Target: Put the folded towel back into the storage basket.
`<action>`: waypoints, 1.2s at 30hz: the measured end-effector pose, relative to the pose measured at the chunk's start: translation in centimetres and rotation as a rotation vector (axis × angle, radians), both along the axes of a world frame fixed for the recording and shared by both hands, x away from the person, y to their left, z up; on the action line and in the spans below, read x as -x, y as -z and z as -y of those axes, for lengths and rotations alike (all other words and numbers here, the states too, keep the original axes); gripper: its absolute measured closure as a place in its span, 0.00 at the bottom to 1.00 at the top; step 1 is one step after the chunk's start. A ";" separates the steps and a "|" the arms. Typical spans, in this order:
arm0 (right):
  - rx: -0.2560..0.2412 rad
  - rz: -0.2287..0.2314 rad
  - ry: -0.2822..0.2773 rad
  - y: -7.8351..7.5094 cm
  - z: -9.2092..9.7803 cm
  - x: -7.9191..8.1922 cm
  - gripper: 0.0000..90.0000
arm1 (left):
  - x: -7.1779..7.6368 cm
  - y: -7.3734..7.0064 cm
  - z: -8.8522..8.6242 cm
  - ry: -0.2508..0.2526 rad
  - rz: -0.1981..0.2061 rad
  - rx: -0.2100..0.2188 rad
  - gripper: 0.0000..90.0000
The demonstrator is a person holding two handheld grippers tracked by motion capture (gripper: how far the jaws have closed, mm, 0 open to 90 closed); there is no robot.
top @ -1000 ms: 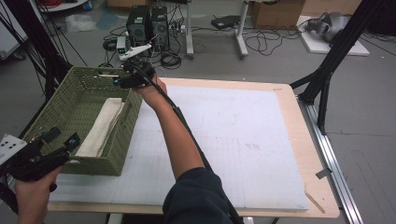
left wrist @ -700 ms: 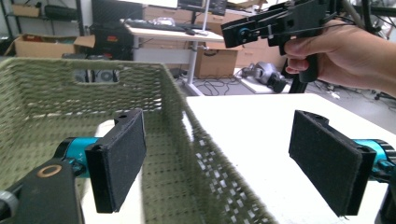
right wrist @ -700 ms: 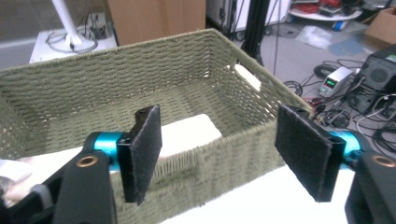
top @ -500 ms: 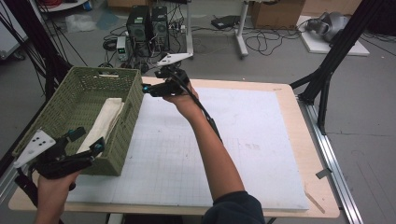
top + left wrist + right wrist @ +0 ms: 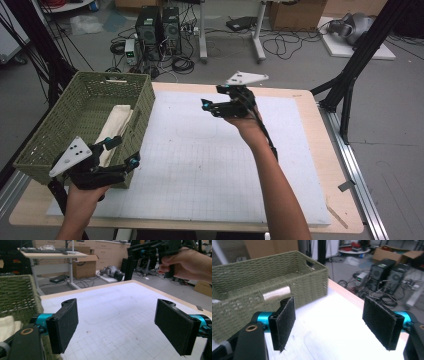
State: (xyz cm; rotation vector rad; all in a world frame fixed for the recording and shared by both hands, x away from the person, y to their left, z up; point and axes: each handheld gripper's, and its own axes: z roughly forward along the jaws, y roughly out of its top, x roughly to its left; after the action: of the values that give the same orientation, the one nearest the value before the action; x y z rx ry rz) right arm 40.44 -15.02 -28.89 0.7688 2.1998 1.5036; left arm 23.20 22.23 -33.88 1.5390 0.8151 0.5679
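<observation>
A green woven basket point(image 5: 85, 120) stands at the table's left side with a folded cream cloth point(image 5: 116, 127) lying inside. My left gripper point(image 5: 124, 151) is open and empty at the basket's near right corner. The left gripper view looks across the white mat point(image 5: 117, 315), with the basket point(image 5: 17, 295) and cloth point(image 5: 6, 325) at its left edge. My right gripper point(image 5: 211, 98) hovers open and empty above the far middle of the mat point(image 5: 200, 165), jaws pointing left toward the basket point(image 5: 262, 285). The cloth point(image 5: 277, 293) shows pale inside it.
The wooden table point(image 5: 310, 100) frames the mat. Black frame struts point(image 5: 350, 75) rise at the right, and more stand at the far left. Two computer towers point(image 5: 160, 25) and cables sit on the floor behind the table.
My right gripper has pulled away from over the basket's far right corner and moved right, over the mat. My left gripper has risen and shifted right to the basket's near corner.
</observation>
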 end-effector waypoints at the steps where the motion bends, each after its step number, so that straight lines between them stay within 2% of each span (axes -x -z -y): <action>1: -0.002 0.001 0.013 0.2 0.9 0.4 0.28 | -0.1 0.0 0.2 0.006 -0.001 0.001 0.22; 3: 0.009 -0.005 0.039 0.6 2.7 1.0 0.26 | -0.2 0.1 0.7 0.016 0.001 -0.010 0.22; 7: 0.008 0.023 0.076 1.4 6.0 2.7 0.27 | -0.4 0.5 2.0 0.037 0.008 -0.012 0.22; 9: 0.011 0.030 0.096 1.8 7.5 3.5 0.27 | -0.5 0.7 2.7 0.038 0.006 -0.036 0.23; 13: -0.010 0.033 0.137 2.9 10.3 5.2 0.26 | -0.8 1.3 4.0 0.074 -0.013 -0.056 0.23; 15: -0.021 0.027 0.164 3.4 11.6 6.0 0.25 | -0.8 1.6 4.6 0.088 -0.010 -0.065 0.23; 17: -0.014 0.033 0.183 4.0 12.6 6.9 0.24 | -0.9 1.8 5.1 0.105 -0.013 -0.061 0.23; 20: 0.006 0.041 0.209 4.8 14.0 8.2 0.24 | -0.9 2.3 5.9 0.129 -0.005 -0.051 0.23; 22: 0.001 0.038 0.229 5.5 14.8 9.1 0.23 | -1.0 2.9 6.6 0.143 -0.008 -0.057 0.23; 25: -0.009 0.031 0.262 6.6 15.8 10.3 0.21 | -1.1 3.9 7.5 0.171 -0.022 -0.068 0.23; 27: 0.008 0.032 0.283 7.4 16.2 11.1 0.21 | -1.1 4.5 8.2 0.180 -0.033 -0.080 0.23; 29: 0.027 0.046 0.303 8.2 16.7 11.8 0.21 | -1.1 5.0 8.7 0.183 -0.037 -0.092 0.23; 34: 0.043 0.033 0.333 9.8 17.7 13.5 0.21 | -1.5 6.5 9.8 0.189 -0.052 -0.099 0.22; 36: 0.032 0.031 0.344 10.3 18.0 14.1 0.21 | -1.6 7.0 10.0 0.184 -0.056 -0.105 0.22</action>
State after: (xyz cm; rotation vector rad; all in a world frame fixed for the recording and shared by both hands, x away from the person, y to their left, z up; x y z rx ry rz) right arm 26.37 -32.98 -39.24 1.0431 1.9415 1.2967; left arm 24.82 12.25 -40.89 1.7125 0.6860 0.4403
